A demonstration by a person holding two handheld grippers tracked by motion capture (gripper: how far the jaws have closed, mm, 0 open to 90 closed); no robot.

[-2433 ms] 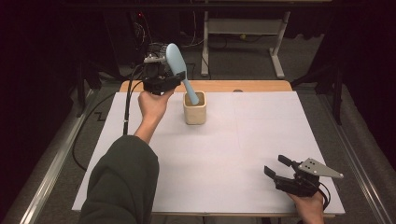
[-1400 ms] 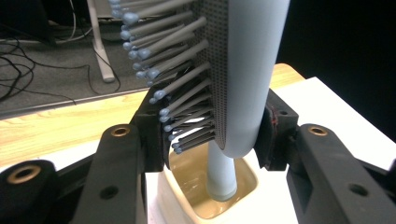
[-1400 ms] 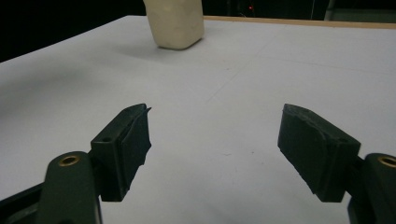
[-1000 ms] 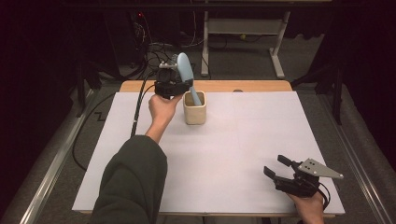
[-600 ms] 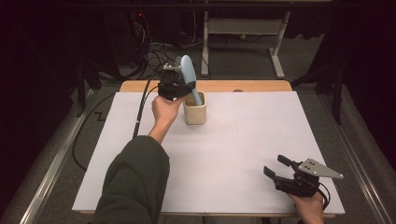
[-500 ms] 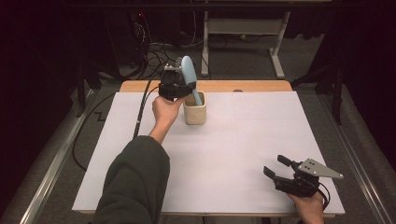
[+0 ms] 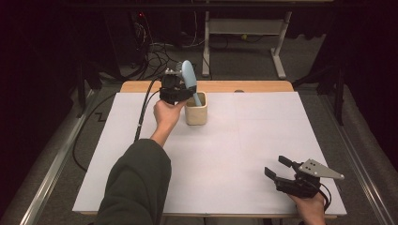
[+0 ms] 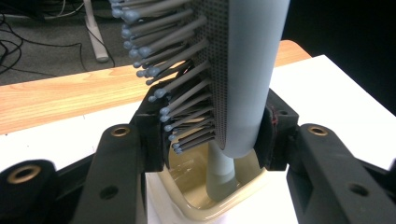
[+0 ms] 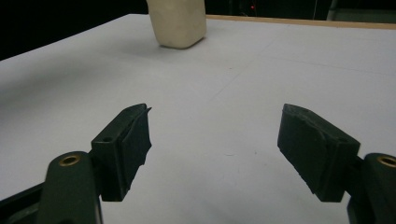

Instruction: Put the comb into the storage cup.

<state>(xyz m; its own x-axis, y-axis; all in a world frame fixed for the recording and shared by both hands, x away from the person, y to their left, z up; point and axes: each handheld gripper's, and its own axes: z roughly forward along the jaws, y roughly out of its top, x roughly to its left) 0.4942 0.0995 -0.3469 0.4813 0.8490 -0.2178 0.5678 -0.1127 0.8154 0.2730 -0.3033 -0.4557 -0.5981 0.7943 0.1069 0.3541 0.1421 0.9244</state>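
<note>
Upper centre, my left gripper (image 7: 180,91), clamped on the hairbrush (image 7: 188,77), has stood it nearly upright, handle inside the cup (image 7: 196,114); right gripper (image 7: 281,171) idle, agape, empty.

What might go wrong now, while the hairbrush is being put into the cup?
1. The hairbrush leans with only its handle inside the cream cup; once released, its heavy head may tip the cup.
2. The left gripper hangs right beside the cup and may knock it when pulling away.
</note>
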